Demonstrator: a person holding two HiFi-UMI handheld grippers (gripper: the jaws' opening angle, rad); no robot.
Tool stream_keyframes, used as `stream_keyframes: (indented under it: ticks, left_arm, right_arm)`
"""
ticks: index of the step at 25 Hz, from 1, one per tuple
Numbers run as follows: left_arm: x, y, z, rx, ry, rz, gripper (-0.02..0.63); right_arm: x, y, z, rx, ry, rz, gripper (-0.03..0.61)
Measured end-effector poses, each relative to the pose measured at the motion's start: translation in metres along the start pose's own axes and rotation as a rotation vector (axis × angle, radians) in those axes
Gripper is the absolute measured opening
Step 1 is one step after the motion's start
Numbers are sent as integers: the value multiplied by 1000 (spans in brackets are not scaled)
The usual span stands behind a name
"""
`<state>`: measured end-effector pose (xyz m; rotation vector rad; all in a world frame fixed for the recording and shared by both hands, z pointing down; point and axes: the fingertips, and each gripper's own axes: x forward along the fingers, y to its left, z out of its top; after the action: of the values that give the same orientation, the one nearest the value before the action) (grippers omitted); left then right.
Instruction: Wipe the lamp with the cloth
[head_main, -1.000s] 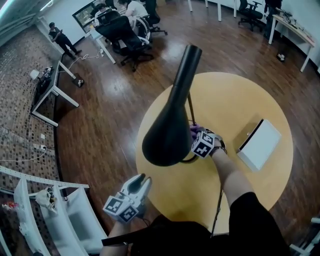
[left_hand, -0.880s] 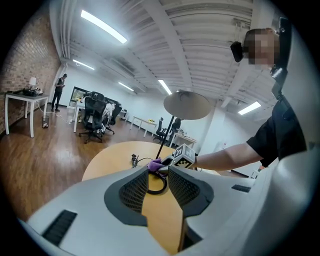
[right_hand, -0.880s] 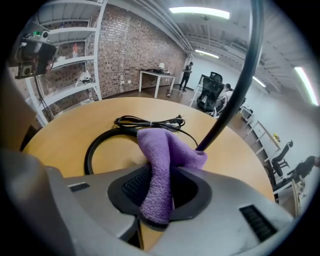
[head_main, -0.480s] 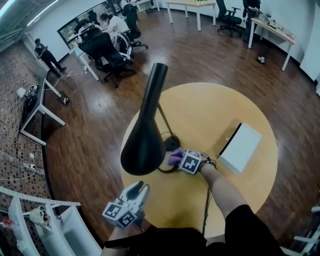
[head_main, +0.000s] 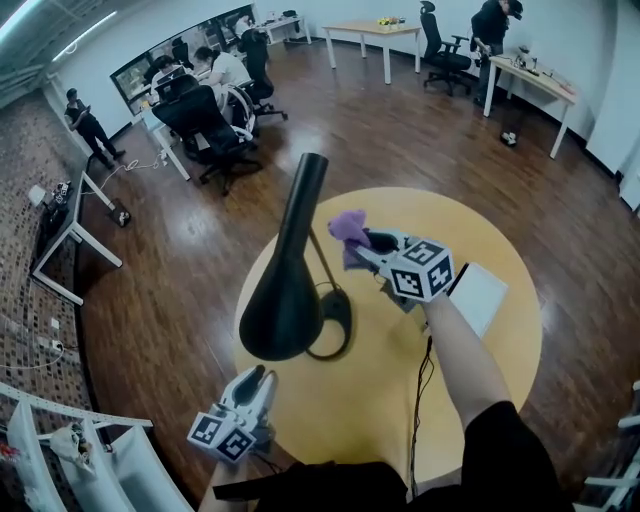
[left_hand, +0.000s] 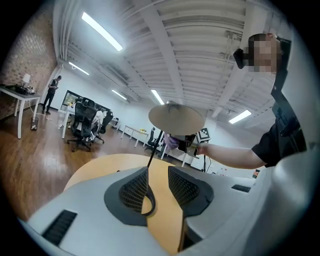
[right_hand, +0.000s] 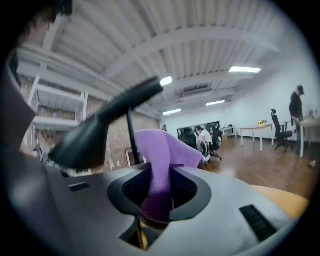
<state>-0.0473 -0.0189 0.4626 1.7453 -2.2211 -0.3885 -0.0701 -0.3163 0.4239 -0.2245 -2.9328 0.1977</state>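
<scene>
The right gripper (right_hand: 159, 187) is clamped on the purple cloth (right_hand: 165, 145), which bunches up out of its fingers. The black lamp (head_main: 285, 290) has its stem just left of those fingertips. The left gripper (left_hand: 159, 182) holds its jaws apart around nothing, with the lamp well ahead of it on the table (head_main: 470, 390).

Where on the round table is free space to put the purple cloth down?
Free: the table beyond the lamp and the white box, and its near part between the lamp's base and the cable. Crowded: between lamp and box.
</scene>
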Motion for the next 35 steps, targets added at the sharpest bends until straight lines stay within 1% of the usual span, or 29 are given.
stream_keyframes:
  ticks: [2, 4, 5, 6, 8, 13, 19, 20, 22, 24, 25, 27, 32, 35]
  left_arm:
    - [-5, 1, 11, -36, -48, 8, 117]
    - [-9, 0, 22, -53, -81, 11, 117]
    - [-10, -1, 26, -46, -87, 11, 117]
    - [-12, -2, 29, -33, -88, 11, 117]
    - [-17, -1, 31, -5, -88, 11, 117]
    - [-21, 4, 35, 1, -104, 15, 117]
    - [-17, 5, 36, -17, -115, -9, 117]
    - [-16, 3, 36, -12, -114, -18, 117]
    - [-11, -8, 32, 31, -105, -42, 117]
    - [-5, -23, 25, 77, -96, -69, 117]
    - [-3, -28, 24, 80, -97, -82, 117]
    - [2, -30, 29, 68, -107, -102, 117]
    - [23, -33, 53, 33, -140, -153, 117]
    - [19, -26, 56, 11, -145, -164, 117]
  right_arm:
    - [-7, -7, 65, 152, -209, 67, 95]
    - [-10, -14, 115, 309, -385, 147, 95]
    - [-10, -17, 132, 378, -446, 178, 95]
    - [-8, -19, 141, 433, -486, 201, 95]
    - [-2, -14, 146, 480, -516, 231, 95]
    - [5, -4, 136, 495, -501, 257, 95]
    - [7, 16, 117, 425, -393, 264, 95]
    - [7, 19, 111, 399, -365, 258, 95]
    - [5, 27, 93, 309, -301, 240, 95]
    - [-1, 39, 75, 216, -235, 240, 95]
    - [-3, 46, 68, 193, -209, 246, 95]
    - [-4, 56, 60, 192, -169, 256, 95]
    - [-8, 71, 48, 188, -92, 243, 95]
    - [-7, 87, 29, 211, -63, 263, 95]
